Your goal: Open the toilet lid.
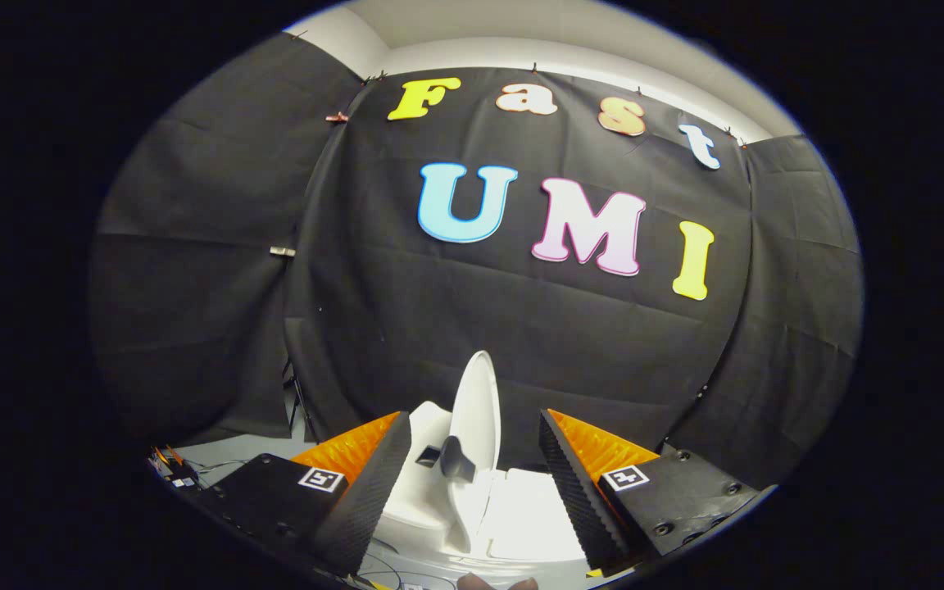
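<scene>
A small white toilet (427,492) stands just ahead of my fingers, in the gap between them. Its lid (476,406) is raised and stands about upright, with its rounded top reaching above the fingertips. A black handle piece (449,460) sticks out of the lid on the bowl side. The flat white tank top (525,512) lies to the right of the lid. My gripper (473,416) is open, one finger on each side of the toilet, and neither finger touches the lid.
Cables and small items (170,471) lie on the pale floor to the left. A thin dark stand (298,401) rises by the cloth wall behind them. More cables (394,565) run across the white surface under the toilet.
</scene>
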### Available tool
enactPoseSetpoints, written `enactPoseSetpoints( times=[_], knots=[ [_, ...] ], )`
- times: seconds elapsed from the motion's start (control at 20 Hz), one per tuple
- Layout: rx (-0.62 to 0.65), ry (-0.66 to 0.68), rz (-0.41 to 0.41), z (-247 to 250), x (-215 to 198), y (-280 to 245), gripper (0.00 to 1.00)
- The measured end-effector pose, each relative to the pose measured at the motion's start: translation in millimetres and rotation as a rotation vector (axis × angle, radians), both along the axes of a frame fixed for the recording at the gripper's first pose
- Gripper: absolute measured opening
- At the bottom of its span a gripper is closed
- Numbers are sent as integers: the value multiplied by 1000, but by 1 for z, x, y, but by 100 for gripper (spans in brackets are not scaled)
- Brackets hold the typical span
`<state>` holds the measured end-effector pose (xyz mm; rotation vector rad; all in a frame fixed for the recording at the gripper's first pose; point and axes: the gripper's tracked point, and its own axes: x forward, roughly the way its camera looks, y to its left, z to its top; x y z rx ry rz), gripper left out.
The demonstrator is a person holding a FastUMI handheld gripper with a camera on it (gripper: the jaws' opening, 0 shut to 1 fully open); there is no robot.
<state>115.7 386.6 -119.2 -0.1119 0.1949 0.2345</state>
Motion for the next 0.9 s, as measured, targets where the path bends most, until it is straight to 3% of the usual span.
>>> enactPoseSetpoints(
  times=[0.9],
  knots=[
    [109, -74, -150, 49, -14, -138, 98]
  ],
)
